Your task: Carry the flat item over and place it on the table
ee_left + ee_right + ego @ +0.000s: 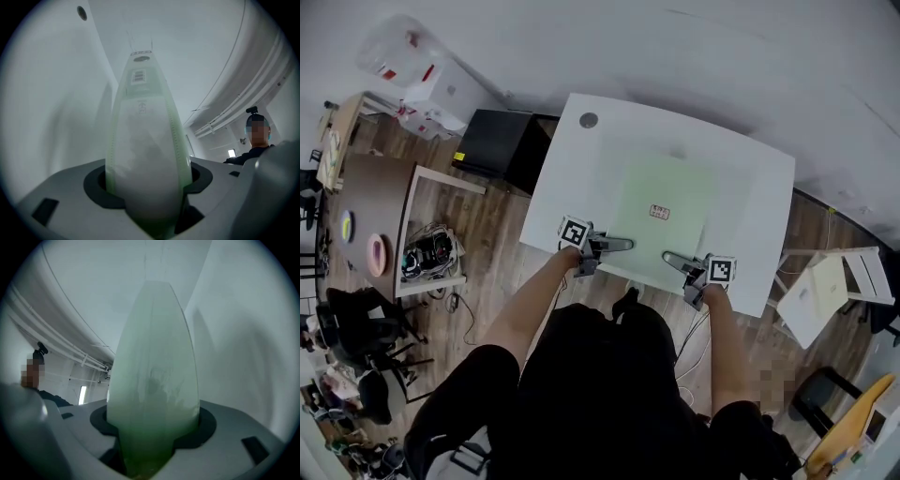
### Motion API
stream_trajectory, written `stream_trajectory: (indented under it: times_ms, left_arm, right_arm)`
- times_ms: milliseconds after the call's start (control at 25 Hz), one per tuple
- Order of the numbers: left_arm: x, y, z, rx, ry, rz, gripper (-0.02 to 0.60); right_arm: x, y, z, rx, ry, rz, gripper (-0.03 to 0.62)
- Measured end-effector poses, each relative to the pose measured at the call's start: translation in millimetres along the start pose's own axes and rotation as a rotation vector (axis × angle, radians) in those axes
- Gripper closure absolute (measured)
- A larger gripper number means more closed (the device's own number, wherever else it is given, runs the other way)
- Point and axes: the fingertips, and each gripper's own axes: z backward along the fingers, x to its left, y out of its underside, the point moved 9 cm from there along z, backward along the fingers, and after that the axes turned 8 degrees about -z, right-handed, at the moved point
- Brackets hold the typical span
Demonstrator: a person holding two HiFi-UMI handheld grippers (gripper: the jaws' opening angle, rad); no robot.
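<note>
black cabinet (497, 145) beside white table (572, 169), green sheet (675, 187) over it

A black cabinet (495, 142) is seen on the wood floor (492, 225); a tangle of cables (431, 251) is kept near it, and a clear plastic bin (401, 54) is stood farther back.

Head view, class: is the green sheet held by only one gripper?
No: the left gripper and the right gripper each grip the near edge of the green sheet.
</note>
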Motion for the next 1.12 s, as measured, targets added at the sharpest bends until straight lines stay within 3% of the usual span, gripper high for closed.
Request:
stream_trajectory:
  times_ms: [240,400,800,880,1120]
  left_arm:
    - [26.7,0.0,-1.5,-0.008,-0.041,0.07,0.268]
    - [36.9,-4.4,-9.1,-0.016,-0.029,0.1,0.267]
    - [51.5,-11.2,-20.3,-0.007,-0.032,0.093,0.267]
    - [51.2,-9.6,-22.4,-0.017,-0.033,0.136,0.267]
    - [56.2,-6.5,-20.3,-0.016,-0.045,0.203,0.267]
  right_arm:
    - [-31.0,-9.1,0.8,0.002,0.026,-0.054,0.295]
    - [-47.8,-14.5,4.3,-0.006,0.042,-0.124,0.295]
    - [-61.9,-27.4,9.1,0.018,0.045,-0.141,0.295]
    - [-65.5,-27.5,10.8,0.015,0.042,-0.162,0.295]
    - [-76.0,-24.5,15.8,0.015,0.136,-0.205,0.295]
